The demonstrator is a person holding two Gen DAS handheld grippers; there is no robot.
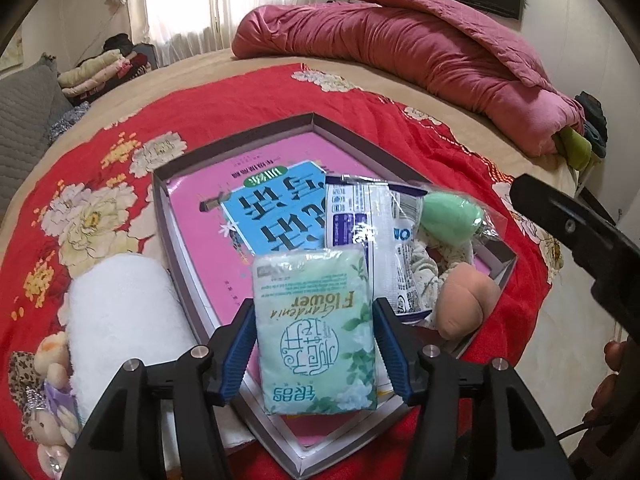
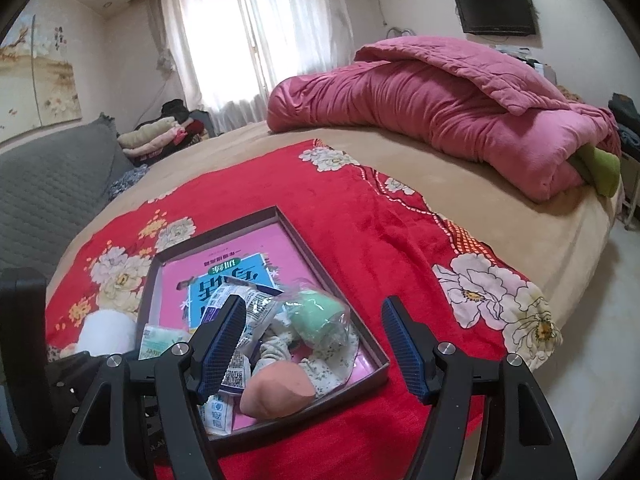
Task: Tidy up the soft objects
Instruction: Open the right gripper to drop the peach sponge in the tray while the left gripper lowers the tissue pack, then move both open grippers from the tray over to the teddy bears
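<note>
On the red blanket, the shallow box is filling; the tissue pack is lying at its six o'clock edge between the left gripper's spread jaws, apparently just released. The right gripper is hovering spread, empty. Next, probably, fetching the white towel at nine o'clock.

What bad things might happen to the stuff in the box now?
The green tissue pack sits between the left gripper's open jaws, partly over the box's near edge, so it might slide out onto the red blanket. The peach plush toy leans at the box's near corner and could roll over the low rim. The right gripper hangs just above and might bump the pile.
</note>
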